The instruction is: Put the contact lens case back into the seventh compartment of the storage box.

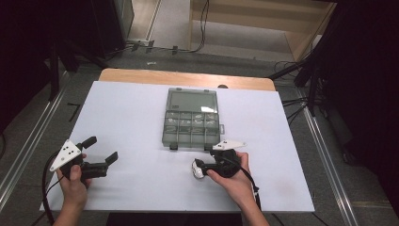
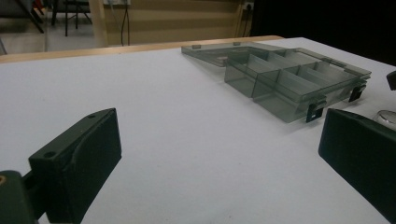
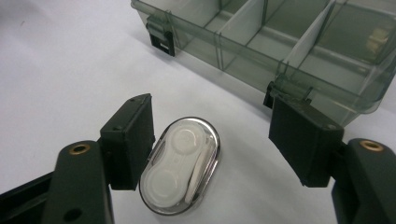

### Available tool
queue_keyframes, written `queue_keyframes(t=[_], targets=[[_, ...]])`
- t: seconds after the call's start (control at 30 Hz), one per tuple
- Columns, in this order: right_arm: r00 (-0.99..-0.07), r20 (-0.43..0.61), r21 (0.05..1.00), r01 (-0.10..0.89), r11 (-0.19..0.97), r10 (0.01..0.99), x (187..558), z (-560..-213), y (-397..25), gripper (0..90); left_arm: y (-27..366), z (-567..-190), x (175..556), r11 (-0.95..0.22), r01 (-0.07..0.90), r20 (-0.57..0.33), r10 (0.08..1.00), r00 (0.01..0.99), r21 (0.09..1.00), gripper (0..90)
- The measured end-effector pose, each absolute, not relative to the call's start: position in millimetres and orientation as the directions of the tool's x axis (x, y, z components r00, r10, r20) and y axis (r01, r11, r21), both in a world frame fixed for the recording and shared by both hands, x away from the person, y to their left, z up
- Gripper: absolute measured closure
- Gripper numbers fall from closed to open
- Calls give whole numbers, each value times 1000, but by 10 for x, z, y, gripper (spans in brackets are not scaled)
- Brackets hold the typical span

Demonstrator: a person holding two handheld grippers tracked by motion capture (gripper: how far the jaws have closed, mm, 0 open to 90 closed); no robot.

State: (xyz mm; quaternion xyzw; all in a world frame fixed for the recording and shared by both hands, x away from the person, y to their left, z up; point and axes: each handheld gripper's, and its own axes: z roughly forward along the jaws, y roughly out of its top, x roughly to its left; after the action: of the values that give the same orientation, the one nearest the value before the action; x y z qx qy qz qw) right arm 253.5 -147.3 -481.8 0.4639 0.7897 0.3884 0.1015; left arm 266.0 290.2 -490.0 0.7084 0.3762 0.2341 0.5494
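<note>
A translucent grey compartment box lies open in the middle of the white table, its lid flat on the far side. In the right gripper view its dividers and two dark front latches show. A small oval case with a chrome rim and milky white inside lies on the table just in front of the box. My right gripper is open around it, the left jaw touching its side, the right jaw well apart. My left gripper is held open at the table's left front, with nothing between its jaws.
The left gripper view looks across bare white table toward the box and the oval case at its right edge. The table's wooden far edge borders a floor with cables. Dark stands rise at both sides.
</note>
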Motion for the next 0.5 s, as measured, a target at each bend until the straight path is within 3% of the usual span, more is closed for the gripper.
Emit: queue_keyframes(t=[0.5], targets=[[-531,223,651,705,281,817,2452,-4902,-1373,400,2901,-4900,2659,-118,275,-78,789,610,954,0]])
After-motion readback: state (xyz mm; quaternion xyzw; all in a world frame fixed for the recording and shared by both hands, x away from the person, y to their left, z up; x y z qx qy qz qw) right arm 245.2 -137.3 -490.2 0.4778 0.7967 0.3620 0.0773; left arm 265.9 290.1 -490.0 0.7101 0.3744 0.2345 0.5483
